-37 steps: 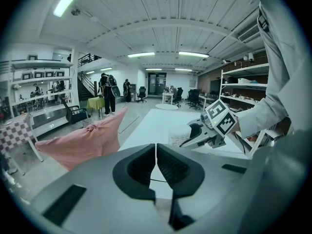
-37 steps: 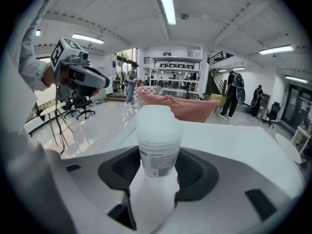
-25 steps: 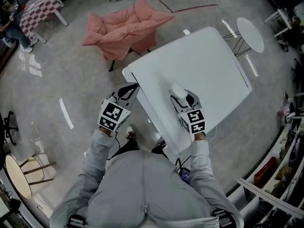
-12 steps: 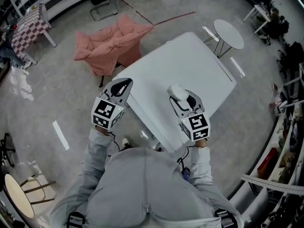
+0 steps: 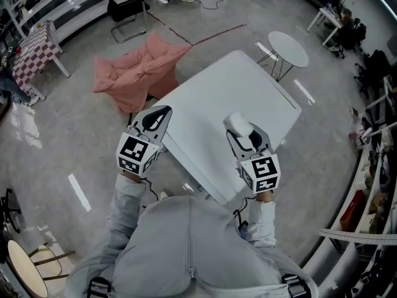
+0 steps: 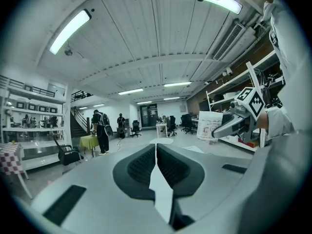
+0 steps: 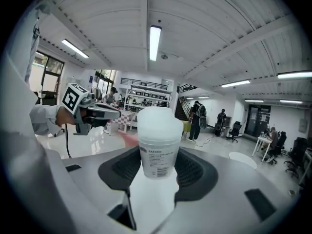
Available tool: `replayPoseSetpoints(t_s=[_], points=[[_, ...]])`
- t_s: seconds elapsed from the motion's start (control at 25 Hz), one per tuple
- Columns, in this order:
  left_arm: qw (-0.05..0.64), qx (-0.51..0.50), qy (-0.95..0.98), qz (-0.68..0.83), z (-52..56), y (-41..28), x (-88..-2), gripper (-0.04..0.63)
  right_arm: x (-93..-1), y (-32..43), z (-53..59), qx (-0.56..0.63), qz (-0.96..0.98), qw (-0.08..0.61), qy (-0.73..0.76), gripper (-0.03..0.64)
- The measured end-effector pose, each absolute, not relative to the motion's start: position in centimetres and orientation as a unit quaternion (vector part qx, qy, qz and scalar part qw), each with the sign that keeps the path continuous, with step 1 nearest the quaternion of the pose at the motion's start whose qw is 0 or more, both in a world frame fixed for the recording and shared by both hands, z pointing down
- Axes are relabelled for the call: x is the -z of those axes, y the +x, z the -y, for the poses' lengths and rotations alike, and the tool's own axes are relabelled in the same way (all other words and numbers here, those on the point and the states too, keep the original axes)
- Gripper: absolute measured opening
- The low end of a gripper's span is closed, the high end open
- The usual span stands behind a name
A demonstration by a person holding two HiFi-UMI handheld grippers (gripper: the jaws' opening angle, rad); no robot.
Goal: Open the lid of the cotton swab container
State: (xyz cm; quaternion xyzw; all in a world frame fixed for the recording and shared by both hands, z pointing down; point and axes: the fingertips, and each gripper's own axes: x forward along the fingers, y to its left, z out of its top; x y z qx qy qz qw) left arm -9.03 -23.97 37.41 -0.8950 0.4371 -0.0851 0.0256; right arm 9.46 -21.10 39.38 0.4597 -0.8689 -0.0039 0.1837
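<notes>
The cotton swab container (image 7: 157,145) is a translucent white tub with a printed label and a domed lid (image 7: 158,119) that sits closed on top. My right gripper (image 7: 158,173) is shut on the tub's lower body and holds it upright. In the head view the container (image 5: 237,123) hangs over the near part of the white table (image 5: 217,92), in my right gripper (image 5: 243,134). My left gripper (image 5: 159,113) is over the table's left edge, shut and empty, well apart from the tub. The left gripper view shows its jaws (image 6: 156,150) closed together.
A pink folded chair (image 5: 133,73) stands on the floor beyond the table's left corner. A small round white table (image 5: 288,48) is at the far right, a checkered table (image 5: 34,48) at far left. Shelving (image 5: 372,185) runs along the right. People stand far off (image 6: 101,130).
The head view has shifted, so the table and chair sit higher in the picture. Both grippers keep about the same pose; the right still holds the container and the left stays shut.
</notes>
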Motion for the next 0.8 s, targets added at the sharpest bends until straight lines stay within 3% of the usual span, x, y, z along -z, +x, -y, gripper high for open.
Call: replayPoseSetpoints(t_s=[0.36,0.68,0.76,0.8], points=[[0.034,0.102,-0.898,-0.426,23.2,-8.3,-37.3,0.025,-39.4,10.0,20.9,0.008,0.866,0.191,0.462,0.236],[0.070,0.190,-0.927,-0.317,21.8,-3.2,-38.2,0.028,-41.2,8.6,20.7,0.058,0.864,0.262,0.426,0.235],[0.088,0.213,-0.931,-0.283,21.1,-1.9,-38.5,0.064,-42.2,7.9,20.5,0.070,0.862,0.288,0.411,0.235],[0.095,0.222,-0.933,-0.267,20.8,-1.3,-38.8,0.119,-42.7,7.5,20.5,0.076,0.860,0.302,0.403,0.235]])
